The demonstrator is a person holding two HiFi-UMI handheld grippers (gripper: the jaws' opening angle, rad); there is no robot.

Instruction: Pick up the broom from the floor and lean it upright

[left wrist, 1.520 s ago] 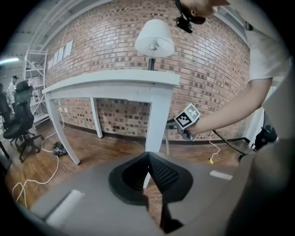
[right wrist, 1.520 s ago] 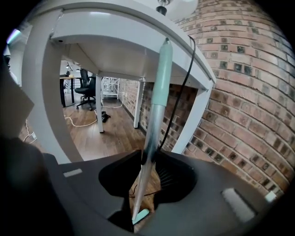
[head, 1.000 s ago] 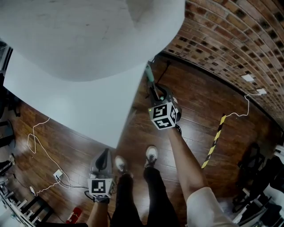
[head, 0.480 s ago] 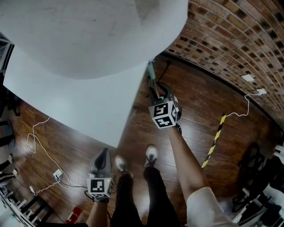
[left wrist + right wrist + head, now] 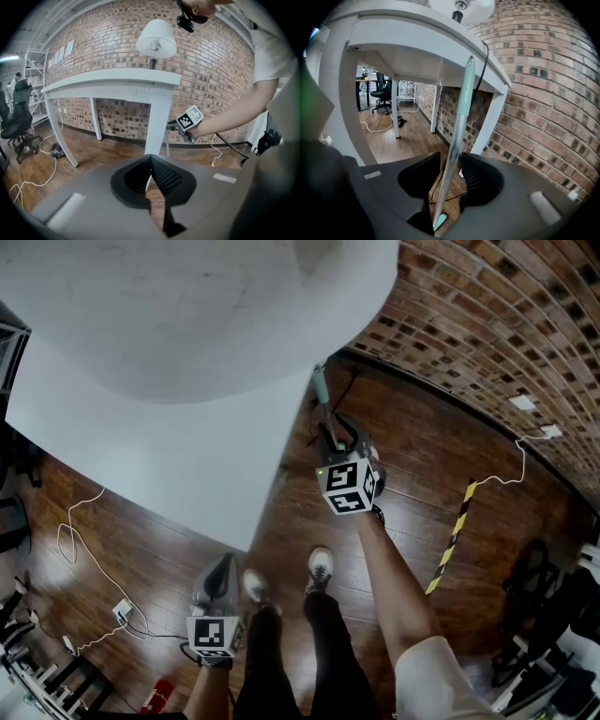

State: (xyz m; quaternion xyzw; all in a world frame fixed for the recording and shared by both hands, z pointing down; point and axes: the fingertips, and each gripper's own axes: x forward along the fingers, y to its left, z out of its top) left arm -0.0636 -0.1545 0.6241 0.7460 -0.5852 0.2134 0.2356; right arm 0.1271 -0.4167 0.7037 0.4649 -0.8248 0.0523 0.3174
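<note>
Right below the head camera are the person's dark trouser legs (image 5: 323, 643) and two white shoes (image 5: 321, 567), standing on a brown wood floor (image 5: 422, 460).

The left gripper (image 5: 222, 566) is held low by the left leg. It points out over the floor. Its two jaws are pressed together at the tips and there is nothing in them.

A bare arm (image 5: 389, 582) reaches forward and holds the right gripper (image 5: 332, 432) farther out, by the corner of the table. Its jaws are opening. They stand wide apart. The broom (image 5: 459, 122) has its thin silver stick running up between them, with a little gap on each side, so the pads do not squeeze it.

The broom stands almost straight up, tipped a bit. The stick has a pale green grip near the top, and the top end is right at the edge of the white table (image 5: 187, 465). A small pale green part shows at the very bottom of the right gripper view, low between the jaws. The brush end cannot be seen.

A lamp (image 5: 156, 38) with a white shade stands on the table. A dark cord (image 5: 480, 70) hangs down from the table near the broom.

A white cable (image 5: 80, 540) lies in loops on the floor to the left. A strip of yellow and black tape (image 5: 452, 538) is stuck to the floor on the right.

Behind the table is a red brick wall (image 5: 487, 324). Far off, past the table legs, is a black office chair (image 5: 21, 112).
</note>
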